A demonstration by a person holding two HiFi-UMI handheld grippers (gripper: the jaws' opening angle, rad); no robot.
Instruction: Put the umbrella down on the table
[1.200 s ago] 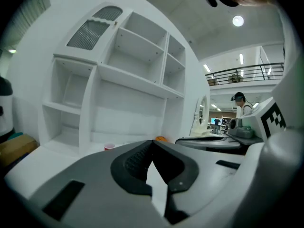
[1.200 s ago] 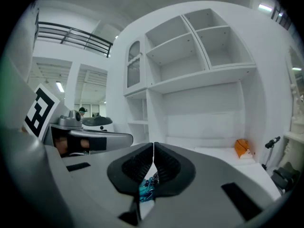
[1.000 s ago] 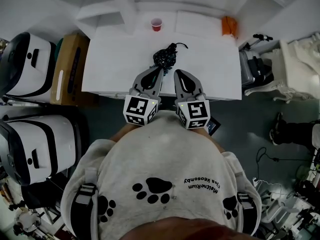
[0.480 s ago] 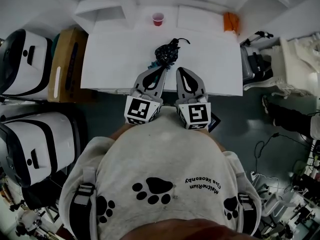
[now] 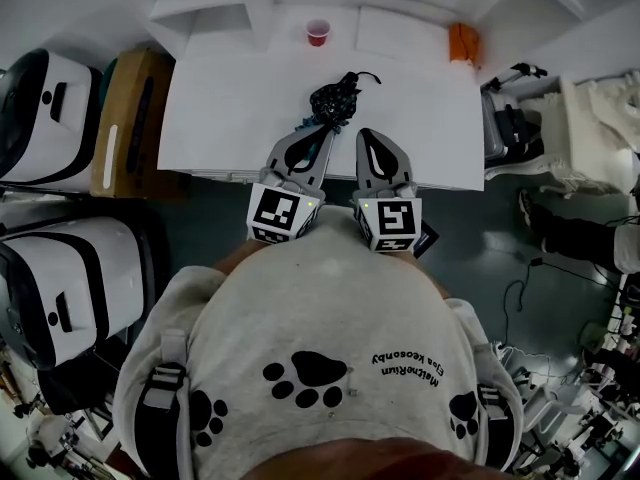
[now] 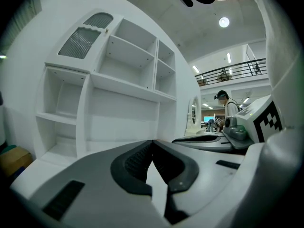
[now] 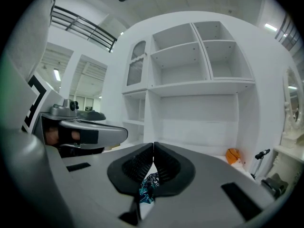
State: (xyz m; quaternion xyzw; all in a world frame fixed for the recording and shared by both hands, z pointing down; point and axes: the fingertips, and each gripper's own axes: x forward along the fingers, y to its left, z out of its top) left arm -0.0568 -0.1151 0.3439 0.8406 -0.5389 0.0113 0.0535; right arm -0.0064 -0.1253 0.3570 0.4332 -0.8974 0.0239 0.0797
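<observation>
Head view alone shows the whole umbrella [image 5: 333, 100]: dark crumpled bundle w/ thin loop, lying upper centre of frame on white table [image 5: 220, 118], just beyond L gripper [image 5: 322, 130] tip. R gripper [image 7: 153, 147] view: only a teal-patterned scrap below its pads. Both grippers' jaws together, nothing clamped.

One table [image 5: 230, 118], one umbrella [image 5: 333, 101], one red cup [image 5: 317, 33], and two grippers: left gripper [image 5: 322, 136], right gripper [image 5: 368, 136].

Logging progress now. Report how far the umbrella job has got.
Done, by the look of it: the umbrella lies on the table. In hand: nothing; the left tool and right tool are both shut and empty, tips close to it. Left: probably only drawing them back.
</observation>
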